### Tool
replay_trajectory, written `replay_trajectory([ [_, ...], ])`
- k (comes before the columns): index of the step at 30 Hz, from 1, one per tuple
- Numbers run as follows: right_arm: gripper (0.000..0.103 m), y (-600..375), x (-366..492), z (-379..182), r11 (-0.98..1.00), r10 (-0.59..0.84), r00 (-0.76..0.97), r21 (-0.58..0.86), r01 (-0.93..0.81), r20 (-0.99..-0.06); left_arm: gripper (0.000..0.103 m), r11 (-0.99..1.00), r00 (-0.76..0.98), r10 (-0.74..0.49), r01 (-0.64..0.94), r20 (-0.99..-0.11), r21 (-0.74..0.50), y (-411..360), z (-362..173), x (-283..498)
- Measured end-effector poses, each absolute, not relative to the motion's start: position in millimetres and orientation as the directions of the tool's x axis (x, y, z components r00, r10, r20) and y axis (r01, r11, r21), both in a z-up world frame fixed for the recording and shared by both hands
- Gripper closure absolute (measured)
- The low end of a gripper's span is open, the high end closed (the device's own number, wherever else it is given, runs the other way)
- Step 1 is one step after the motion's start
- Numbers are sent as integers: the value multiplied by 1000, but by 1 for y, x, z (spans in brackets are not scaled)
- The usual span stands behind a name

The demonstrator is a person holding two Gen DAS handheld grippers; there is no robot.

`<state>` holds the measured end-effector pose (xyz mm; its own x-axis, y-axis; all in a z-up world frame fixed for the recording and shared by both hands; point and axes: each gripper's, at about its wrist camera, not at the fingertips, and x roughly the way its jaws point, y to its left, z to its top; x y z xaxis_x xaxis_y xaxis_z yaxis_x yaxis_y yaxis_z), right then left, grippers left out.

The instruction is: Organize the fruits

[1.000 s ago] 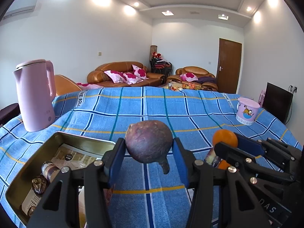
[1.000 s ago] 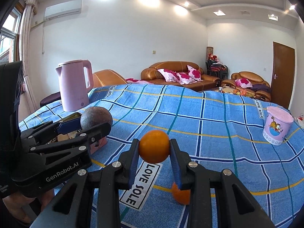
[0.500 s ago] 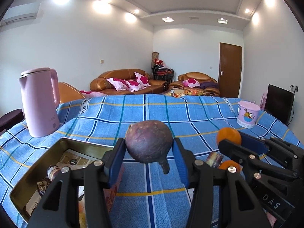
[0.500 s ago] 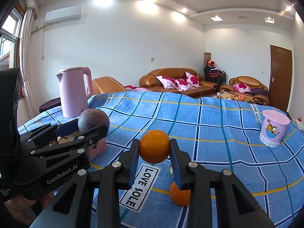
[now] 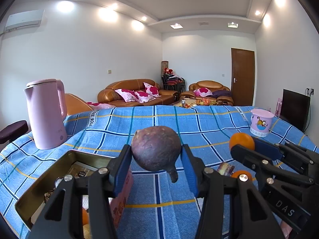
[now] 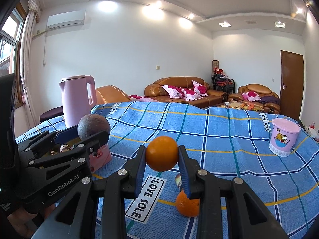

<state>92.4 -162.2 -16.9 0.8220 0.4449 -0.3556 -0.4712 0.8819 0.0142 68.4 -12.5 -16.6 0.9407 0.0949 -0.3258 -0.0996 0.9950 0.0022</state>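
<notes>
My left gripper (image 5: pixel 156 157) is shut on a dark purple round fruit (image 5: pixel 156 147) with a short stem, held above the blue checked cloth. The same purple fruit (image 6: pixel 93 126) and left gripper (image 6: pixel 95 134) show at the left of the right wrist view. My right gripper (image 6: pixel 161 160) is shut on an orange (image 6: pixel 161 153), seen too in the left wrist view as the orange (image 5: pixel 241 140) at right. A second orange (image 6: pixel 187 204) lies on the cloth under the right fingers. A gold metal tin (image 5: pixel 47 181) with packets inside sits below and left of the purple fruit.
A pink kettle (image 5: pixel 46 113) stands at the table's left. A pink lidded cup (image 5: pixel 261 122) stands far right. A small wrapped packet (image 5: pixel 225 168) lies near the second orange (image 5: pixel 241 174). A pink box (image 6: pixel 100 153) leans by the tin. Sofas stand beyond the table.
Both grippers have tipped upward slightly, so the table sits lower in both views. Each keeps its fruit held as before.
</notes>
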Motion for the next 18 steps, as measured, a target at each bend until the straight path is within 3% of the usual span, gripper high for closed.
replay_trajectory([
  [18,69,-129,74,9,832,534,774,48,-553,-340,51,993,926,107,-119,-362,-10,15,-10,43],
])
